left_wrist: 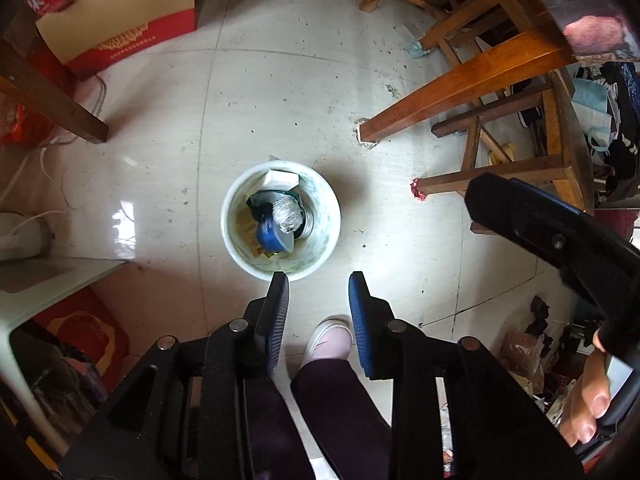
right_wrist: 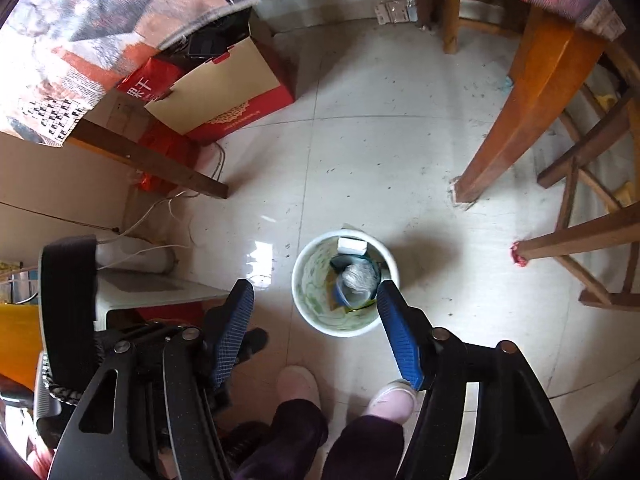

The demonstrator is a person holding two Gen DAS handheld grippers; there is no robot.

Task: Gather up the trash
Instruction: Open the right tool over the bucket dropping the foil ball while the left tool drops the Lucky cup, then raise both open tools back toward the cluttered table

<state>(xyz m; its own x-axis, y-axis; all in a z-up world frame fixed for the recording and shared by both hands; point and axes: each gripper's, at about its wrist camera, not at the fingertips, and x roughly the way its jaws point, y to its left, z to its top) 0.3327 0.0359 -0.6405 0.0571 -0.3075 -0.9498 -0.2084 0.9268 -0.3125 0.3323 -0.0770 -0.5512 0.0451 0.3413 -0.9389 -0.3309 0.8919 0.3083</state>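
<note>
A white trash bin (left_wrist: 324, 236) stands on the tiled floor, seen from above. It holds a blue cup with crumpled foil (left_wrist: 280, 224), a white box (left_wrist: 280, 179) and dark scraps. My left gripper (left_wrist: 319, 282) is open and empty, high above the bin's near rim. In the right wrist view the bin (right_wrist: 308, 280) sits between the fingertips of my right gripper (right_wrist: 316, 290), which is open wide, empty and well above it. The right gripper's body shows in the left wrist view (left_wrist: 552, 232).
A wooden table leg (left_wrist: 460, 88) and chair legs (left_wrist: 500, 176) stand right of the bin. A red cardboard box (left_wrist: 120, 20) sits at the far left, cables (right_wrist: 160, 248) and a low white stand (left_wrist: 48, 280) near left. My pink slippers (right_wrist: 344, 392) are below.
</note>
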